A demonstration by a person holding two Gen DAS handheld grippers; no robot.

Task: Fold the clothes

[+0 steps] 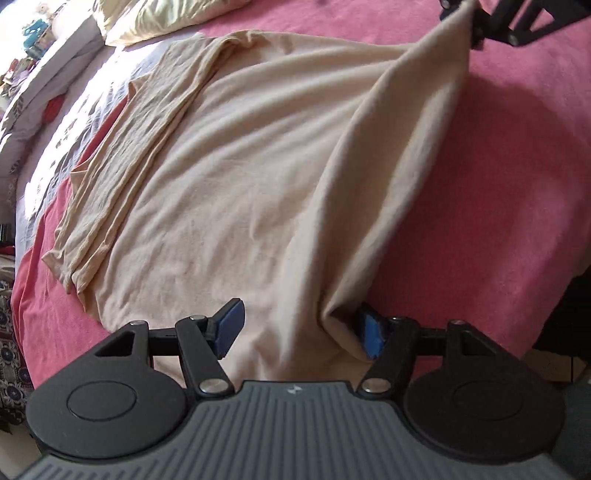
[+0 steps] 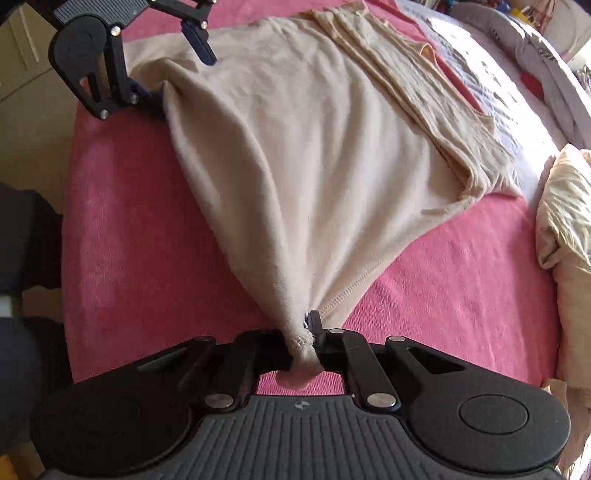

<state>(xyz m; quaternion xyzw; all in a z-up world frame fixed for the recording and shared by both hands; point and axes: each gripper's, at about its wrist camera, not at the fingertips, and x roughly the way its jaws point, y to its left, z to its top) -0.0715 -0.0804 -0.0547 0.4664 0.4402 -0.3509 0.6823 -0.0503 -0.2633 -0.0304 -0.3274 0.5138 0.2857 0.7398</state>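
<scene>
A beige garment lies spread on the pink bedspread, one side folded over along its far edge. My left gripper is open, its blue pads either side of a cloth corner that rests against the right pad. My right gripper is shut on another corner of the garment and lifts it, so the cloth hangs taut. The right gripper shows at the left view's top right. The left gripper shows at the right view's top left.
A cream pillow lies at the bed's head. A grey-white sheet in bright sun lies beyond the garment. The bed edge drops off to dark clutter on the near side.
</scene>
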